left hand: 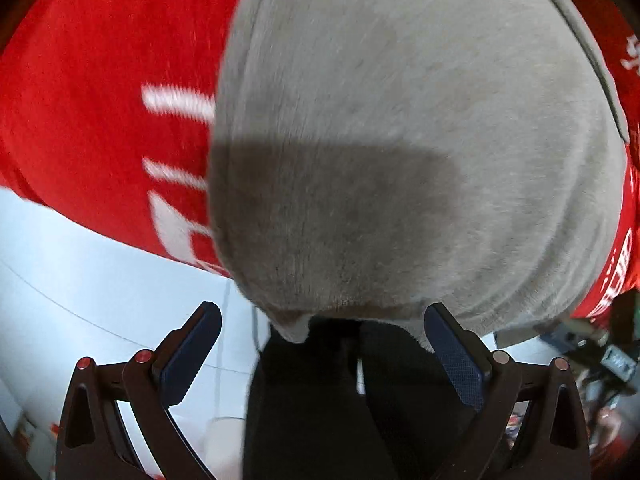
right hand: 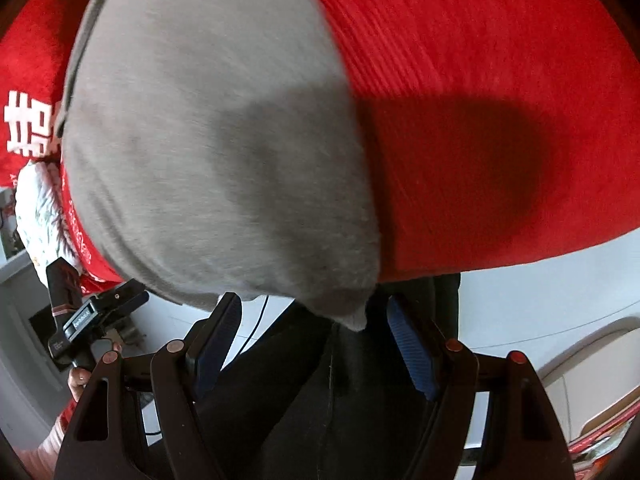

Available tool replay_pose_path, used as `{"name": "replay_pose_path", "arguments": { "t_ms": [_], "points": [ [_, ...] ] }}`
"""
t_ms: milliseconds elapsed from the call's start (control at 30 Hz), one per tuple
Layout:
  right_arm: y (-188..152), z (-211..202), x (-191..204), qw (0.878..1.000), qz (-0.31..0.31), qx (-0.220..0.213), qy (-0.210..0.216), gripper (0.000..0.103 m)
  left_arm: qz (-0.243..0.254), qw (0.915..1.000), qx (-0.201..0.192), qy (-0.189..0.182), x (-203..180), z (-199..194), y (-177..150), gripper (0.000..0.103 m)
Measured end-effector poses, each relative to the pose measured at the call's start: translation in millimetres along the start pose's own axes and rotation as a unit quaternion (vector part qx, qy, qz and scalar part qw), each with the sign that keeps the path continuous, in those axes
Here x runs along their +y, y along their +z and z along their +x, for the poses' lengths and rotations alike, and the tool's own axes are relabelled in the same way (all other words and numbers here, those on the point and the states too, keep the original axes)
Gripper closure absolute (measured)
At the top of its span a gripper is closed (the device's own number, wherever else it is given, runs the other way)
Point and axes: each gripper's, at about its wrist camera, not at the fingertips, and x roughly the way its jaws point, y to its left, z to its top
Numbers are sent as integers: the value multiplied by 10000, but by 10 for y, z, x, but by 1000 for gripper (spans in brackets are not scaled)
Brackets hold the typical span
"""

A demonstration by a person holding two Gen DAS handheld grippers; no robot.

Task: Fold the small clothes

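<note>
A small grey garment [left hand: 400,128] lies flat on a red cloth [left hand: 100,100] with white lettering and fills most of both views. Its near left corner [left hand: 296,330] hangs just past the cloth's front edge. My left gripper [left hand: 322,322] is open, its jaws wide apart on either side of that corner, holding nothing. In the right wrist view the same grey garment [right hand: 208,140] shows with its near right corner [right hand: 356,320] hanging between the jaws of my right gripper [right hand: 314,316], which is open and empty.
The red cloth [right hand: 480,100] covers the work surface up to its front edge. Below it are a pale floor [left hand: 80,280] and the person's dark trousers [left hand: 320,400]. The other handheld gripper [right hand: 92,316] and a white patterned cloth [right hand: 40,208] show at left in the right wrist view.
</note>
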Motion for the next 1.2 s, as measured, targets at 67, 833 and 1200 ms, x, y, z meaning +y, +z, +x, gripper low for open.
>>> {"name": "replay_pose_path", "arguments": {
  "t_ms": [67,833,1200],
  "points": [
    [10,110,-20,10000,-44,-6,24,25,-77,9999,18,-129,50,76,42,1],
    [196,-809,612,9736,-459,-798,2091,98,584,9768,-613,-1965,231,-1061,312,91],
    [932,-1244,1278,9758,-1948,-935,327,93,1068,9817,-1388,-751,-117,-1462,979,91]
  ]
}}
